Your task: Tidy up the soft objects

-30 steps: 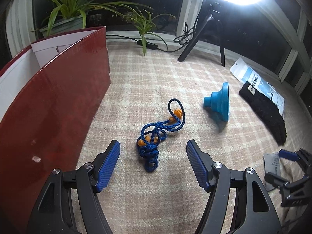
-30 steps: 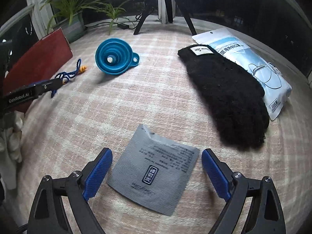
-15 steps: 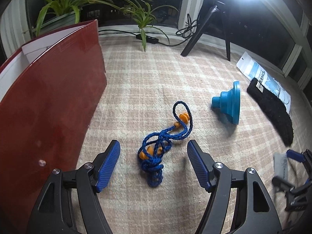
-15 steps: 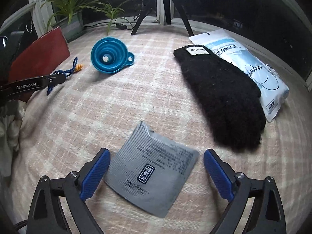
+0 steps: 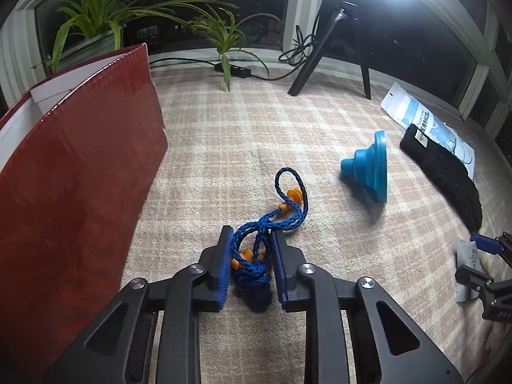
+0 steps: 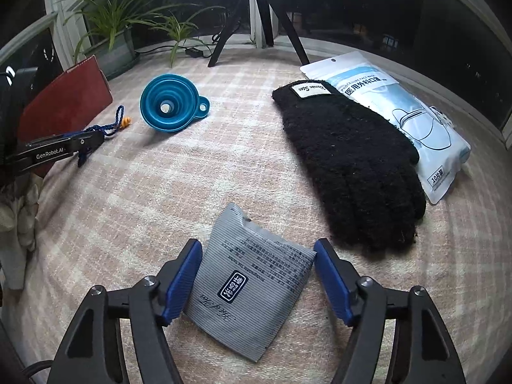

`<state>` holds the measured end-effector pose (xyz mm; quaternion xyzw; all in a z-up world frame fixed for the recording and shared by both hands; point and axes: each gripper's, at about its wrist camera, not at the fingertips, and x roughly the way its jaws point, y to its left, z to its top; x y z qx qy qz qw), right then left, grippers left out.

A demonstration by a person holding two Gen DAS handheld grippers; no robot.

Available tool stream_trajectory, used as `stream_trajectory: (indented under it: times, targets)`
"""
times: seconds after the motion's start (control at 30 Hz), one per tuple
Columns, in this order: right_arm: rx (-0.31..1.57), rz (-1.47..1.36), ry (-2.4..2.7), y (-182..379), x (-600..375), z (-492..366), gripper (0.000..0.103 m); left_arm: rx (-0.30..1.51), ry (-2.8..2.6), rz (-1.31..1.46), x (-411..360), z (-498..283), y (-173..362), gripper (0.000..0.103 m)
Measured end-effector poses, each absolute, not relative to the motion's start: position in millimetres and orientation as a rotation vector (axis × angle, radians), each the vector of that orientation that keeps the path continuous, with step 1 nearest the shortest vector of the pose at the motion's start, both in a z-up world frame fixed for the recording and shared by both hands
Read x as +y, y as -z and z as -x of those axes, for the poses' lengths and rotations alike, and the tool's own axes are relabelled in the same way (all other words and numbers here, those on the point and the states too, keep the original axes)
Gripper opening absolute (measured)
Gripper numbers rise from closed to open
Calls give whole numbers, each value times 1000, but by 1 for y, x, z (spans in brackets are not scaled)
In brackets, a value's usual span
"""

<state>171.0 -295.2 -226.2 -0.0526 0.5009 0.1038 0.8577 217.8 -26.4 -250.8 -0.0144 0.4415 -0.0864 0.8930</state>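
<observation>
A blue braided cord with orange earplugs (image 5: pixel 289 214) lies tangled on the checked cloth. My left gripper (image 5: pixel 251 233) is closing on it, and its blue pads press the bundle from both sides while a loop trails out ahead. In the right wrist view a flat grey sachet (image 6: pixel 252 288) sits between the pads of my right gripper (image 6: pixel 257 244). That gripper's jaws are closing, both pads touch the sachet's edges, and the sachet bows slightly. A black fuzzy glove (image 6: pixel 352 166) lies to the right, overlapping a pack of face masks (image 6: pixel 425 121).
A blue collapsible funnel (image 5: pixel 371 169) lies on its side mid-cloth. An open dark red box (image 5: pixel 70 192) stands along the left. At the back are a tripod (image 5: pixel 332 32), a power strip with cables (image 5: pixel 236 70) and potted plants (image 5: pixel 96 9). Pale fabric (image 6: pixel 19 217) hangs at the left edge.
Both grippers have narrowed. The left pads now squeeze the cord bundle and the right pads have come in against the sachet's edges. Neither hand has shifted much.
</observation>
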Motion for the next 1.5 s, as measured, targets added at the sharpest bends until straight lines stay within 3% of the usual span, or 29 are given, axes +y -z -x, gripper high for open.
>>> stream_trajectory:
  times: [0.1, 0.17, 0.67, 1.5]
  targets:
    - [1057, 97, -220, 225, -298, -170, 64, 912, 187, 36, -25, -216, 250, 18]
    - [1061, 89, -222, 224, -300, -170, 62, 919, 202, 41, -26, -214, 249, 6]
    - [1077, -68, -214, 216, -328, -169, 43, 894, 252, 90, -33, -188, 234, 5]
    - [996, 32, -223, 190, -319, -157, 41, 817, 272, 127, -35, -167, 198, 5]
